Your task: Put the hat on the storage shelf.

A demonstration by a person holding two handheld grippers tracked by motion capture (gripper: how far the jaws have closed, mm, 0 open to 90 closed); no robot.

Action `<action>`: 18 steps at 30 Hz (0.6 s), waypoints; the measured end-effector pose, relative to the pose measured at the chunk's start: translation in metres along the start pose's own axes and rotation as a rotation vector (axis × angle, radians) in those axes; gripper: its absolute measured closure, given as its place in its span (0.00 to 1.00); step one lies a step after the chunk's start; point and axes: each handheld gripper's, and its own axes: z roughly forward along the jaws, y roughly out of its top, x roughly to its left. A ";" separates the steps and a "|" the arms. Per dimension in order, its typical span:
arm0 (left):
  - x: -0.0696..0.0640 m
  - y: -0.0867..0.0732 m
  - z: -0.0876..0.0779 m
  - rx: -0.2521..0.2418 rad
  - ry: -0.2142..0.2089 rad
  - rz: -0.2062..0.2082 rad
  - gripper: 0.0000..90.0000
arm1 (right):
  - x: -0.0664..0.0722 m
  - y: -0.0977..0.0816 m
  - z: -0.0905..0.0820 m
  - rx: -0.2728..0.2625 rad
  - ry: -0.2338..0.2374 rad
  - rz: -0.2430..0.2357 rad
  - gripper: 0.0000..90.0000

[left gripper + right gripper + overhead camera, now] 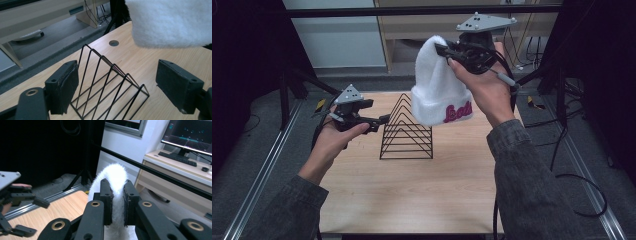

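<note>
Above the table (412, 195), at 1 o'clock | right gripper (447, 51) clamped on white hat (437, 85), hanging over wire rack (407, 131) | left gripper (379, 121) at 9 o'clock of rack, jaws spread, nothing held

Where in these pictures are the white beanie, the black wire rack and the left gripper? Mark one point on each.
white beanie (437, 85), high view, on the fluffy body above the cuff.
black wire rack (407, 131), high view, on its triangular wire loops.
left gripper (381, 122), high view, between its open fingertips.
</note>
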 end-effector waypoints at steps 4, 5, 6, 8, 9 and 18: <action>0.002 0.000 0.001 -0.011 0.014 0.000 0.22 | 0.004 0.005 0.005 -0.015 0.009 -0.002 0.90; 0.002 0.000 0.001 -0.013 0.015 0.001 0.22 | 0.005 0.007 0.006 -0.019 0.011 -0.002 0.90; 0.003 0.000 0.001 -0.014 0.014 0.006 0.23 | 0.008 0.010 0.008 -0.026 0.017 -0.003 0.90; 0.002 0.000 0.000 -0.026 0.011 0.008 0.23 | 0.011 0.012 0.010 -0.038 0.027 -0.001 0.90; 0.002 0.000 0.000 -0.026 0.011 0.008 0.23 | 0.011 0.012 0.010 -0.038 0.027 -0.001 0.90; -0.003 0.000 -0.006 -0.032 0.002 0.024 0.23 | 0.029 0.013 0.015 -0.062 0.071 -0.002 0.90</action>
